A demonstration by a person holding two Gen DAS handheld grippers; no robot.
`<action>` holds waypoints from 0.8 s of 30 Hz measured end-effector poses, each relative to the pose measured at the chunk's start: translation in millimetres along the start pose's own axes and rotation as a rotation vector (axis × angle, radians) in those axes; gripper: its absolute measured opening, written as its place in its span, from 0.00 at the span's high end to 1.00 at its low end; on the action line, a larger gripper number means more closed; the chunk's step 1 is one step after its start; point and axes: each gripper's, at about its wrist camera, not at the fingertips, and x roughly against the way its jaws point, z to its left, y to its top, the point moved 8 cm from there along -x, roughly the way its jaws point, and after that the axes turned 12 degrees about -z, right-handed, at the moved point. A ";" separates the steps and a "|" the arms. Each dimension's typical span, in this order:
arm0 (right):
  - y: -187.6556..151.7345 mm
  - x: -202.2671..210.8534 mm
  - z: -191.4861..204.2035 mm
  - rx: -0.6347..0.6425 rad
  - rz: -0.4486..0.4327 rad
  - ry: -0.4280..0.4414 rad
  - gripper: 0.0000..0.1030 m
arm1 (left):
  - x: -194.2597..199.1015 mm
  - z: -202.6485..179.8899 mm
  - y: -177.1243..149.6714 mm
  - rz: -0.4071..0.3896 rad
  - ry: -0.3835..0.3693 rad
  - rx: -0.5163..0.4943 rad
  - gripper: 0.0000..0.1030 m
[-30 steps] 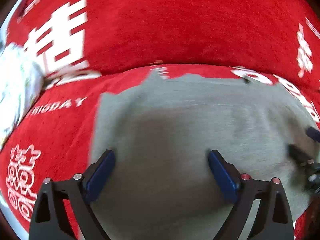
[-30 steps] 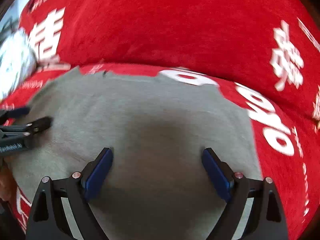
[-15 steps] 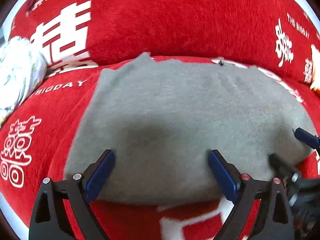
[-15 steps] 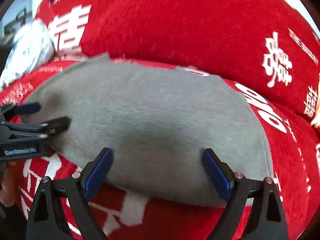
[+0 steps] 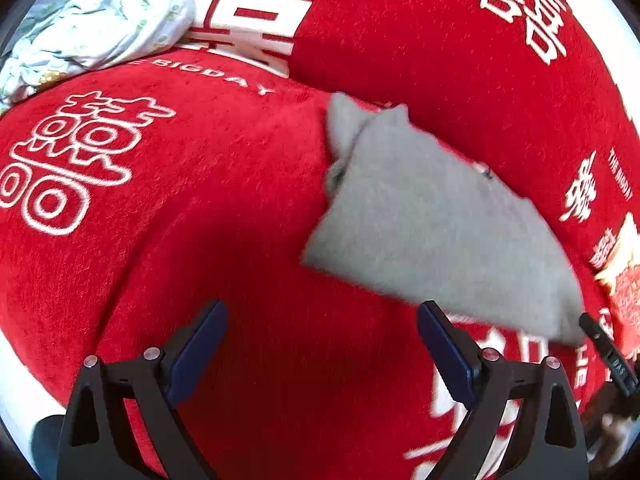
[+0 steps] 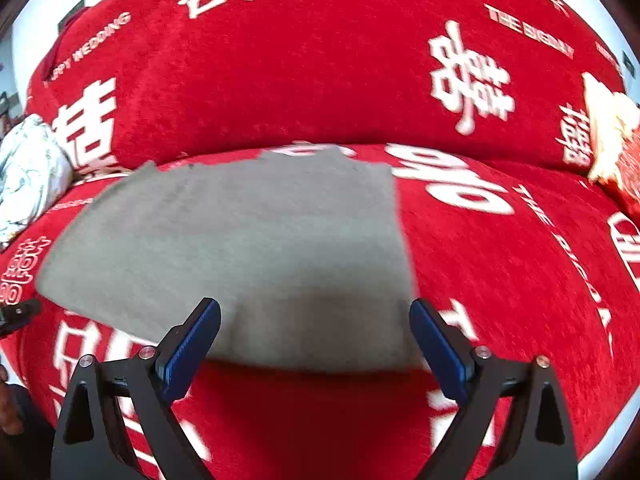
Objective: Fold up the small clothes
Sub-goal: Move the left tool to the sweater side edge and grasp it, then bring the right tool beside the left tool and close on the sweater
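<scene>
Grey garment (image 6: 240, 248): one folded piece of soft knit, lying flat on the seat of the red sofa cover (image 6: 500, 280), its far edge close to the seam where the seat meets the backrest. Outline is roughly rectangular; a small flap of cloth sticks out at the far left corner, so the fold may not be perfectly square, though motion blur makes this hard to judge.

Left gripper (image 5: 320, 344): jaws wide apart, holding nothing. A second ago it hung directly over the grey cloth; now it has swung away to the left, over bare red seat, with the garment off to its right.

Right gripper (image 6: 314, 340): jaws wide apart, holding nothing, its tips over the garment's near edge. It has drawn back toward the front edge of the seat.

Reading: both tools have withdrawn from the cloth, which suggests this fold is finished and the piece released.

Other items: pale floral bundle (image 5: 92, 20) at the far left of the seat; cream and red cushion (image 6: 612, 136) at the far right.
</scene>
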 end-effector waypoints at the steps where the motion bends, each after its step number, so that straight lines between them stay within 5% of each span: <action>1: 3.9 -2.7 10.3 0.012 -0.006 0.013 0.06 | -3.3 -6.6 3.0 -0.001 -0.031 0.024 0.07; 3: 11.1 -9.7 31.0 0.043 -0.010 0.032 0.06 | -12.9 -23.3 9.3 0.005 -0.112 0.071 0.08; 5: 16.3 -15.0 46.0 0.059 -0.011 0.050 0.06 | -24.9 -30.5 18.4 -0.014 -0.125 0.095 0.19; 8: 26.0 -21.7 70.3 0.082 -0.015 0.078 0.06 | -44.2 -25.8 30.1 -0.008 -0.162 0.168 0.69; 10: 33.2 -28.6 85.8 0.107 -0.013 0.093 0.06 | -52.8 -18.6 32.9 0.017 -0.216 0.234 0.81; 15: 54.1 -65.1 132.9 0.109 0.047 0.184 0.06 | -54.4 -11.0 32.7 0.000 -0.278 0.305 0.84; 24: 53.9 -174.5 269.6 0.033 0.329 0.363 0.06 | -51.7 -14.1 32.5 -0.014 -0.248 0.222 0.86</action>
